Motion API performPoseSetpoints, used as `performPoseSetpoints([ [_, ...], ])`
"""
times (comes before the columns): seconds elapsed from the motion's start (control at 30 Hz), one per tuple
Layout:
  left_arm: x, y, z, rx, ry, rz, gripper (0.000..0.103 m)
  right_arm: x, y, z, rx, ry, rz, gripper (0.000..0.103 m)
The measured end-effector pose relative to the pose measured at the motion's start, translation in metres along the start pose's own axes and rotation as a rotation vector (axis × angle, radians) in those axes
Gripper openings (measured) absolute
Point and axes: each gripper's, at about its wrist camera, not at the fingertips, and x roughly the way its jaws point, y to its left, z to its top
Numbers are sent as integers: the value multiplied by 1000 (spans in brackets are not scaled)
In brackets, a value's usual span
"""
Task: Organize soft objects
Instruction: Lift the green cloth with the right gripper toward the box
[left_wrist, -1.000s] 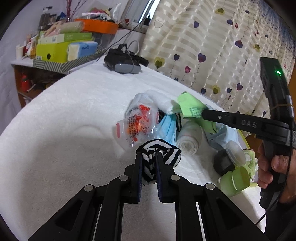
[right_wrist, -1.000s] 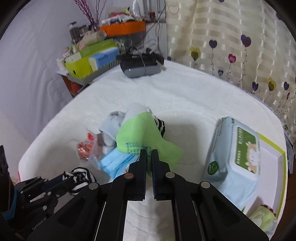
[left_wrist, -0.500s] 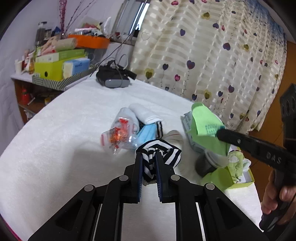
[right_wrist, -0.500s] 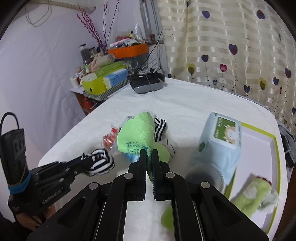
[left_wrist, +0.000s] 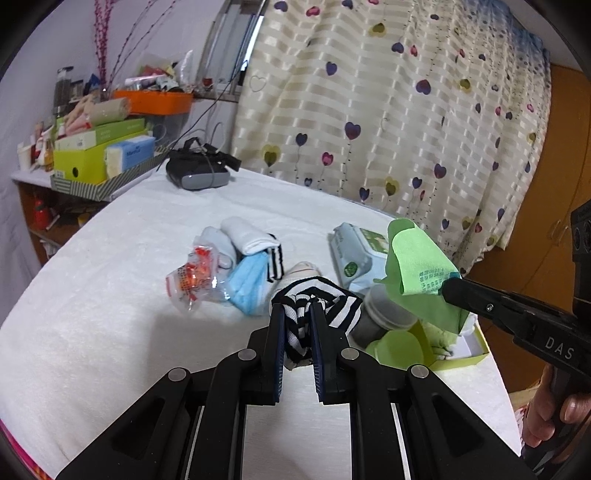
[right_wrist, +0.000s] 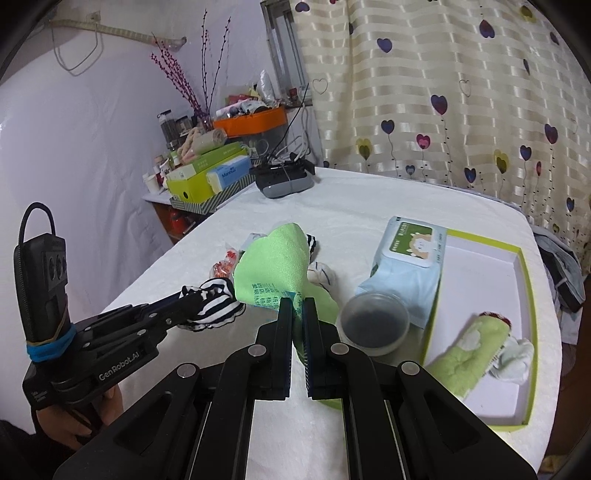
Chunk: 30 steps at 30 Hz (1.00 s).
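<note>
Jaws of my left gripper (left_wrist: 298, 314) are pinched on a black-and-white striped fabric bundle (left_wrist: 317, 301), which bulges above and beside the fingertips and hangs clear of the white textured tabletop (left_wrist: 92, 314). This gripper slopes downward toward the table. Its bundle is bunched, so I cannot give it a long axis.

Jaws of my right gripper (right_wrist: 298, 308) are clamped on a lime-green cloth with printed text (right_wrist: 275, 266). That cloth stands up from the fingertips, long axis roughly upright, its rounded end uppermost; a lower flap droops below the jaws. From the left wrist view, the right gripper enters from the right edge, sloping toward the table, a hand (left_wrist: 550, 417) wrapped round its grip. From the right wrist view, the left gripper comes in from the lower left, its tip with the striped bundle just beside the green cloth.

On the table: a pale-blue wet-wipes pack with a green label (right_wrist: 406, 258), leaning on the rim of a shallow green-edged white box lid (right_wrist: 528, 302); a round lidded plastic tub (right_wrist: 373, 325) in front of the pack.
</note>
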Motion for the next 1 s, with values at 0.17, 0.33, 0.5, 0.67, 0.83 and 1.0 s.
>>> performPoseSetpoints([
  [0.17,-2,-9,1,13,-2,-11,12,-11,-4,-5,7,-15,-6,5],
  [0.33,-3,-20,2,27,-4,-28,12,-21,-10,-9,22,-27,-18,5],
  [0.5,-4,-28,5,42,-9,-39,12,-29,-15,-12,34,-41,-26,5],
  [0.67,-4,-39,6,58,-12,-54,12,-36,-21,-14,47,-50,-36,5],
  [0.83,-2,-51,6,76,-8,-70,12,-43,-28,-17,61,-61,-49,5],
  [1.0,1,-64,6,98,-2,-88,12,-49,-37,-20,79,-67,-59,5],
])
